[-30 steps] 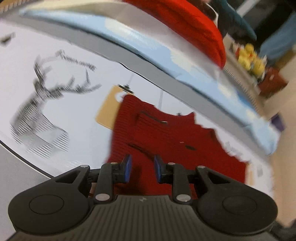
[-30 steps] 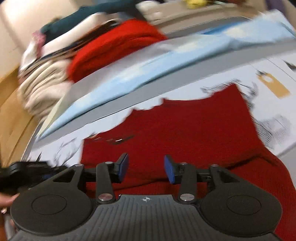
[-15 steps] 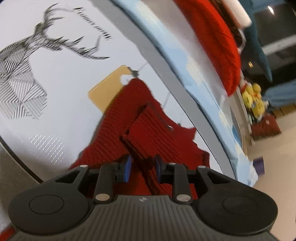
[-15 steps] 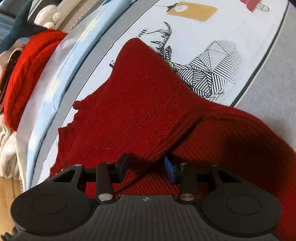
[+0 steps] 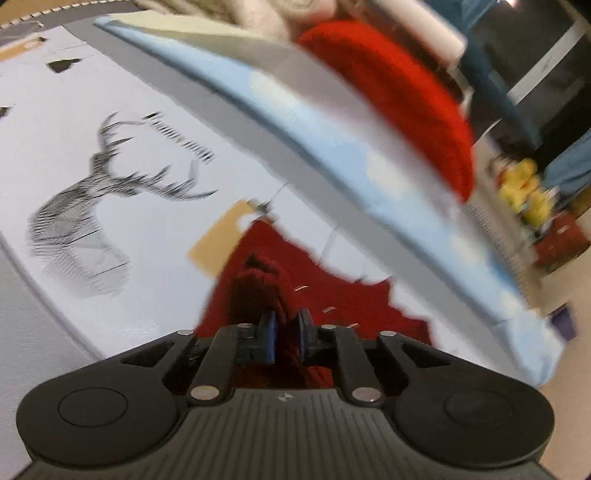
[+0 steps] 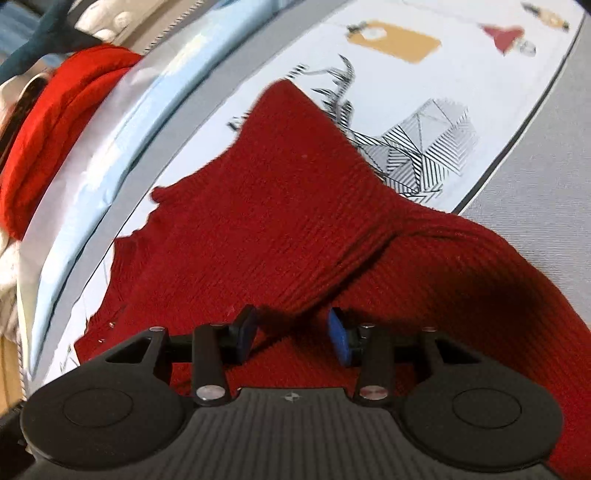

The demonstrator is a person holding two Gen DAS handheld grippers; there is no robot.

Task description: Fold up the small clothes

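Observation:
A dark red knit garment (image 5: 332,291) lies on a white printed cloth (image 5: 110,92). My left gripper (image 5: 286,332) is closing on a bunched-up edge of it, and the fabric fills the narrow gap between the blue pads (image 5: 269,334). In the right wrist view the same garment (image 6: 258,206) spreads wide, with a raised fold running toward the jaws. My right gripper (image 6: 291,334) stands open low over that fold, its pads (image 6: 338,341) apart, with the knit lying beneath and between them.
The cloth carries a black deer drawing (image 5: 85,206) and a tan tag print (image 5: 218,240). A light blue and grey padded edge (image 5: 332,147) borders it, with a bright red knit pile (image 5: 399,103) and cream clothes (image 5: 229,11) behind. Grey surface (image 6: 546,147) lies to the right.
The left jaws have narrowed onto a bunch of red fabric and the left view has swung. The right gripper rolled and came down close over the garment, its jaws as wide as before.

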